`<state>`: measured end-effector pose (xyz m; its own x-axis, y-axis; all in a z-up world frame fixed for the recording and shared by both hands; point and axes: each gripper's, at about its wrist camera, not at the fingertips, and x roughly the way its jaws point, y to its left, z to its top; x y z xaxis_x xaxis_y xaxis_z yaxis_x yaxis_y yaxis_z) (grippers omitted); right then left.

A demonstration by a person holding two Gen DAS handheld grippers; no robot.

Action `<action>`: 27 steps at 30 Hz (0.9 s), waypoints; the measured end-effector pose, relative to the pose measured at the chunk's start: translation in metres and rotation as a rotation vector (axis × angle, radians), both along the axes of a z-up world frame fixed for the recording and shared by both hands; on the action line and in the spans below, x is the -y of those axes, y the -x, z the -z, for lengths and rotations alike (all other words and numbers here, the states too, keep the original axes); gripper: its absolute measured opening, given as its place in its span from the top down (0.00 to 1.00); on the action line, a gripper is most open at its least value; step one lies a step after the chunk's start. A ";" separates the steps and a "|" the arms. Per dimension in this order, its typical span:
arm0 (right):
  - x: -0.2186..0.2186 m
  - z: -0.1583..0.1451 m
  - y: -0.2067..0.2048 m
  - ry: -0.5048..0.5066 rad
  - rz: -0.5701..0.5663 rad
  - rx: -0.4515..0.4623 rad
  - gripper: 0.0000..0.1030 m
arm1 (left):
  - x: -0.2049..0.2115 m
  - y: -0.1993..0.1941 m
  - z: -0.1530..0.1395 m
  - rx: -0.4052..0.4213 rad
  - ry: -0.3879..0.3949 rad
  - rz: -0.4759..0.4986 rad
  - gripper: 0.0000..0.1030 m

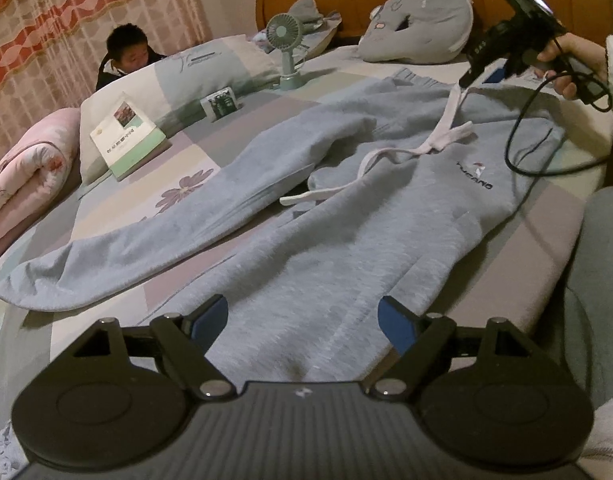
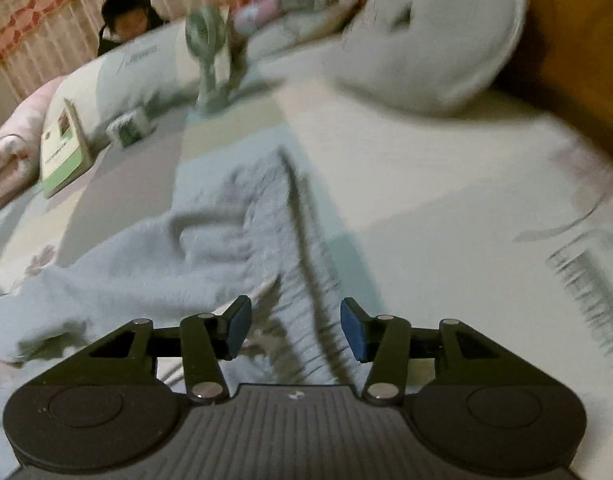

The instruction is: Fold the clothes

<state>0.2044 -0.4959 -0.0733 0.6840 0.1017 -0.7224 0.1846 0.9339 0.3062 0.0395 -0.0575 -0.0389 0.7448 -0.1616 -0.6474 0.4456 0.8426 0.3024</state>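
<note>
Across the middle of the bed (image 1: 554,220) — grey sweatpants (image 1: 346,216) spread out, unfolded. My left gripper (image 1: 302,320) hovers wide open over one leg; right gripper (image 2: 296,326) open above the waistband (image 2: 266,216) near the headboard end. Next, I judge — pinch both ends, fold.

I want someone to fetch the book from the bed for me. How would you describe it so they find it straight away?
Start at the big striped pillow on the far side of the bed, beyond the grey sweatpants. The book leans against that pillow's front. It is white with a green lower band and a small photo on its cover, much larger than the little photo box beside it.
</note>
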 end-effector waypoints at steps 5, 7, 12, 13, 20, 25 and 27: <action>0.003 0.003 0.001 -0.061 -0.053 -0.005 0.48 | 0.003 -0.011 0.001 0.001 -0.002 -0.010 0.20; 0.002 0.002 0.004 -0.066 -0.070 0.006 0.48 | 0.005 -0.015 0.002 -0.001 0.001 -0.005 0.20; -0.001 -0.001 0.011 -0.075 -0.109 0.028 0.59 | 0.010 -0.019 0.006 -0.010 -0.007 -0.001 0.20; -0.003 0.003 0.008 -0.059 -0.105 0.011 0.61 | 0.011 -0.020 0.008 -0.016 -0.009 0.000 0.20; -0.010 -0.012 0.014 0.143 -0.004 0.058 0.91 | 0.013 -0.020 0.010 -0.029 -0.009 0.003 0.20; 0.008 0.003 0.007 0.071 0.020 -0.013 0.84 | 0.012 -0.020 0.011 -0.037 -0.004 0.008 0.20; 0.012 0.001 0.009 0.054 0.049 -0.022 0.72 | 0.012 -0.018 0.011 -0.034 -0.014 0.012 0.20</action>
<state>0.1952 -0.5074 -0.0738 0.6713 0.0287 -0.7406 0.2365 0.9387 0.2507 0.0576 -0.0699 -0.0499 0.7201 -0.1611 -0.6749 0.4661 0.8329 0.2985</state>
